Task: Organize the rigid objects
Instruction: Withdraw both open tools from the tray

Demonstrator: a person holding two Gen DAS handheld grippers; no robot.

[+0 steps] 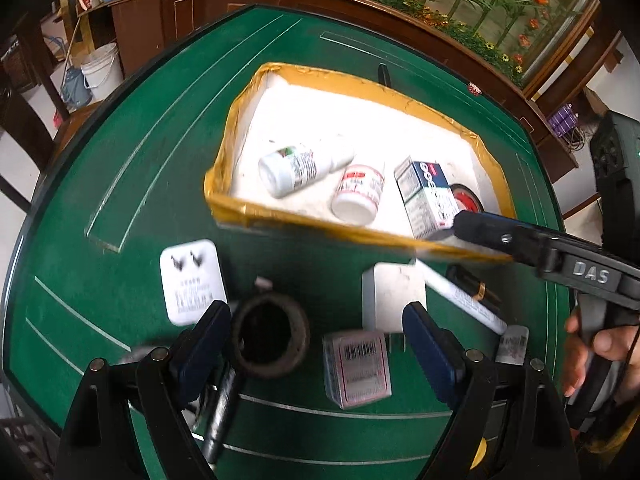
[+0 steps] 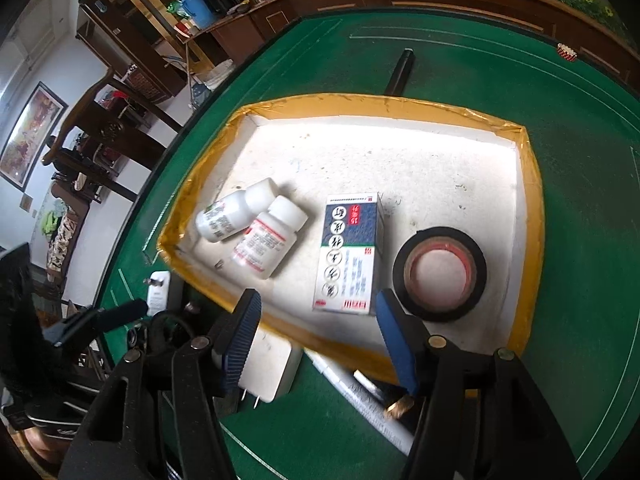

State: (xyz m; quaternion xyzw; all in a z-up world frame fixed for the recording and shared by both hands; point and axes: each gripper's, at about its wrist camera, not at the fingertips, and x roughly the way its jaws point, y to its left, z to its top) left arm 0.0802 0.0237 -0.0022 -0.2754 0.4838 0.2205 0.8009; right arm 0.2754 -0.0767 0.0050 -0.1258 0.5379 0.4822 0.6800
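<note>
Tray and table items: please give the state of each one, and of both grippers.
Tray: open, partly filled.
Two white bottles: lying in tray, capped.
Medicine box: lying flat in tray.
Black tape roll: flat in tray.
Left gripper: open, empty.
Right gripper: open, empty.

A green felt table [image 1: 120, 184] with thin white lines and a dark rim fills the middle of both views. Past its far edge, from 11 to 2 o'clock, curves a dark wooden counter [image 1: 168, 20]. On its top at 11 o'clock stand a blue jug [image 2: 197, 8] and flasks. At 1 o'clock a mural of green stalks and orange flowers [image 1: 500, 12] glows in daylight. At 9 o'clock a white bucket [image 1: 102, 70] sits on a pale floor. In the right wrist view, a framed picture [image 2: 30, 132] hangs on a white wall at 9 o'clock, with dark wooden chairs [image 2: 100, 128] beside it.
</note>
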